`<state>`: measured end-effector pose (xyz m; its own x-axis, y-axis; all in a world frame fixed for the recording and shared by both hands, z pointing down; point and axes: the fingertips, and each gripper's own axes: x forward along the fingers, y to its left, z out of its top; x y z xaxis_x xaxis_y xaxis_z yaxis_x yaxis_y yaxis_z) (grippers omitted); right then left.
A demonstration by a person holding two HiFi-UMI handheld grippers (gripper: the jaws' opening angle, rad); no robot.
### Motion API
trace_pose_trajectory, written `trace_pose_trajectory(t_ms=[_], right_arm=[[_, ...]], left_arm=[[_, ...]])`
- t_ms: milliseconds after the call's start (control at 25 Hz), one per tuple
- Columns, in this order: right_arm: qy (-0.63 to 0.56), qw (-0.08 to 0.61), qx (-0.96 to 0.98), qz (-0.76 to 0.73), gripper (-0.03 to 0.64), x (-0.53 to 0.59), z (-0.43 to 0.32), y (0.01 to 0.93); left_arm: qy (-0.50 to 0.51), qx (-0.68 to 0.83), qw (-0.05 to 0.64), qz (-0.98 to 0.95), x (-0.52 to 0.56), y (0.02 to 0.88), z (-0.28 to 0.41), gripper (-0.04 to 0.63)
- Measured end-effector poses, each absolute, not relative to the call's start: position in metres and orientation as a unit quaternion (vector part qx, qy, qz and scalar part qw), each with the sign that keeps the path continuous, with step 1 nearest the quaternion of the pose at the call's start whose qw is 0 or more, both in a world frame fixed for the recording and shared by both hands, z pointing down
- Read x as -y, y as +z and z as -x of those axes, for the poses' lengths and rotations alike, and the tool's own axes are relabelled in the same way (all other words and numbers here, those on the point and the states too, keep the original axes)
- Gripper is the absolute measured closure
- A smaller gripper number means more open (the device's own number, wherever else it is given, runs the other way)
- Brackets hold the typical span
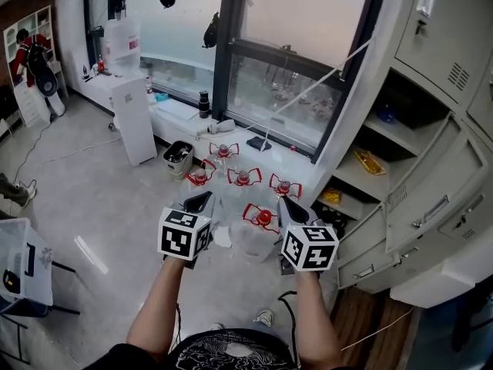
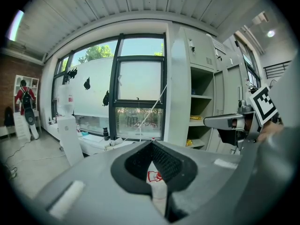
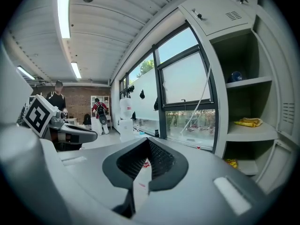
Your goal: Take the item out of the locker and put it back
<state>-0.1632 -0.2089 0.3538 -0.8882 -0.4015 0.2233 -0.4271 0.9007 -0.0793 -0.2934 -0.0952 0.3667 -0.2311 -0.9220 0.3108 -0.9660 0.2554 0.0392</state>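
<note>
Both tools are held up in front of us, side by side and apart, well short of the locker (image 1: 443,37). The left tool (image 1: 200,200) has its jaws together, tips meeting, with nothing between them. The right tool (image 1: 291,206) is the same: closed and empty.

The locker is off to our right with its compartments open. Everything in it sits on a shelf:
- blue object (image 1: 385,114) on the upper shelf
- flat yellow item (image 1: 368,161) on the middle shelf
- yellow packet (image 1: 331,196) on the shelf below

We can't tell which of these is the task's item. Neither tool touches any of them.

What stands in the way:
- A cluster of clear water jugs (image 1: 262,220) with red caps stands on the floor (image 1: 100,199). It lies below and ahead of the tools, between us and the ledge (image 1: 185,118) under the window (image 1: 308,21).
- The open locker door (image 1: 431,203) swings out just right of the lower shelves.
- A white cord (image 1: 308,91) slants across the window toward the locker's edge.

Further left, a white upright unit (image 1: 135,118) stands by the ledge, with a small bin (image 1: 179,159) just beside it.
</note>
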Motion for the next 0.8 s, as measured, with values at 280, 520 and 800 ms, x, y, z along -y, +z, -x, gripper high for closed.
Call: trace_pose_trajectory(t_ms=[280,520,800], right_arm=[[0.05,0.093,0.971,-0.212,0.594,0.203,0.163,0.34],[0.045,0.094,0.972,-0.21,0.594,0.2,0.164,0.337],[0.044,0.092,0.973,-0.207,0.594,0.195,0.167,0.333]], left_arm=[[0.08,0.784,0.12,-0.604,0.089,0.359,0.297,0.594],[0.079,0.782,0.117,-0.607,0.089,0.354,0.295,0.594],[0.077,0.777,0.113,-0.614,0.089,0.35,0.294,0.594]])
